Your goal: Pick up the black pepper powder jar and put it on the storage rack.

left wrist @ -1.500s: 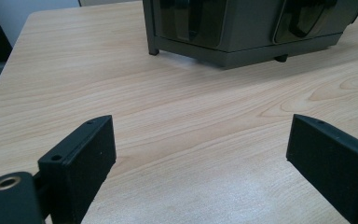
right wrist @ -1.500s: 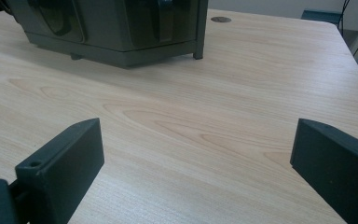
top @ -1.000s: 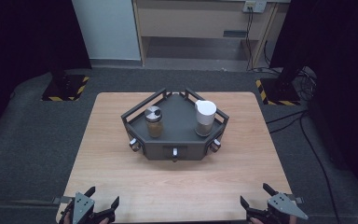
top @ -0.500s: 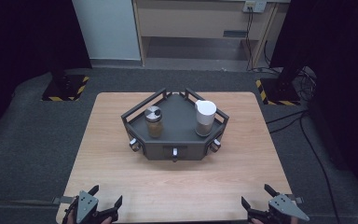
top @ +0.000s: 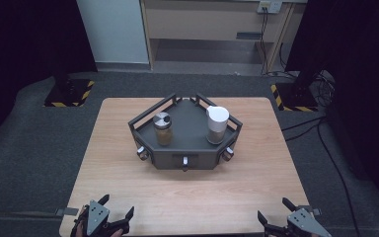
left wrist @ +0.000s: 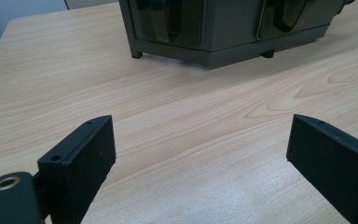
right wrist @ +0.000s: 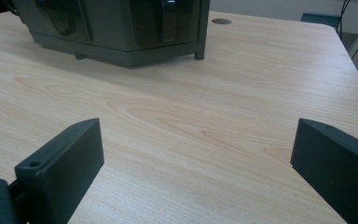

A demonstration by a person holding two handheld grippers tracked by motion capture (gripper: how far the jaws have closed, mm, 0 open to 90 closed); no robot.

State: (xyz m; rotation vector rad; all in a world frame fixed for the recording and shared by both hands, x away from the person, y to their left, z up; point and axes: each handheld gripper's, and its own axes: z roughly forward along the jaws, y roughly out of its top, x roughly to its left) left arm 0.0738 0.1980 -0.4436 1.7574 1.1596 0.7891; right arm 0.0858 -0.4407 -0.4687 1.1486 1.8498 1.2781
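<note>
Left gripper (top: 116, 211) sits at the bottom left of the high view, at the near table edge, jaws spread wide with nothing between them. In the left gripper view (left wrist: 200, 149) the two black pads frame bare wood only.

Right gripper (top: 272, 216) is at the bottom right of the high view, also at the near edge, jaws spread and empty. Same story in the right gripper view (right wrist: 198, 151): just wood grain between the pads.

Wooden table (top: 187, 197) fills the middle of the frame, bare between the grippers and the tray.

Dark grey tray (top: 187, 143) stands at frame centre, well apart from both grippers. It's angular, with a rail round the back and sides and small knobs along its front face. It appears at the top of both gripper views (left wrist: 223, 32) (right wrist: 116, 28).

On the tray, left of centre: glass jar (top: 163, 129), brownish contents, grey lid, upright. Right of centre: white-capped container (top: 217, 124), upright. The two stand apart, not touching.

Beyond the table, upper frame: dark floor, pale cabinet (top: 212, 22).
</note>
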